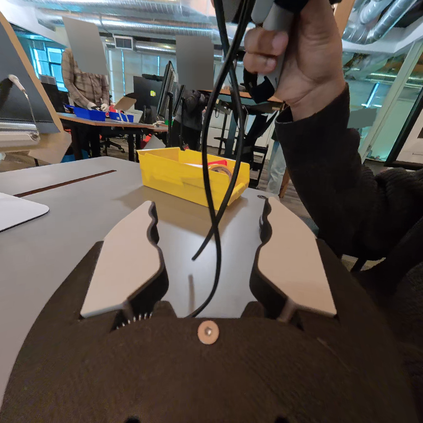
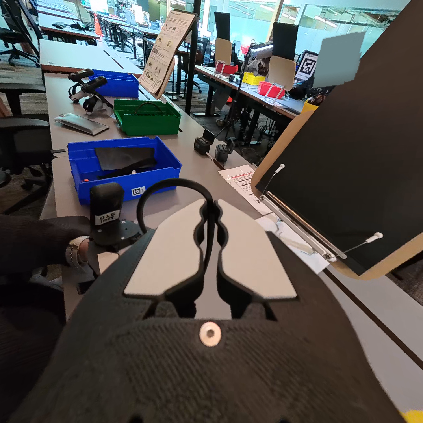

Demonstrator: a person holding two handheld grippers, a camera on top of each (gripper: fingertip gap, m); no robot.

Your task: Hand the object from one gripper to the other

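While the right gripper (image 2: 214, 206) has its fingers clenched on the black cable (image 2: 146, 201), looped above the desk (image 2: 194, 160), the left gripper (image 1: 209, 214) stands released; 2 cable strands (image 1: 212, 183) hang between its fingers before the yellow bin (image 1: 174, 174).

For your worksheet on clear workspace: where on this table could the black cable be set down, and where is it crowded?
Free: the grey table between the yellow bin and the white mat; also the strip between the blue bin and the printed sheet. Crowded: farther back around the green bin, chargers and silver pouch.
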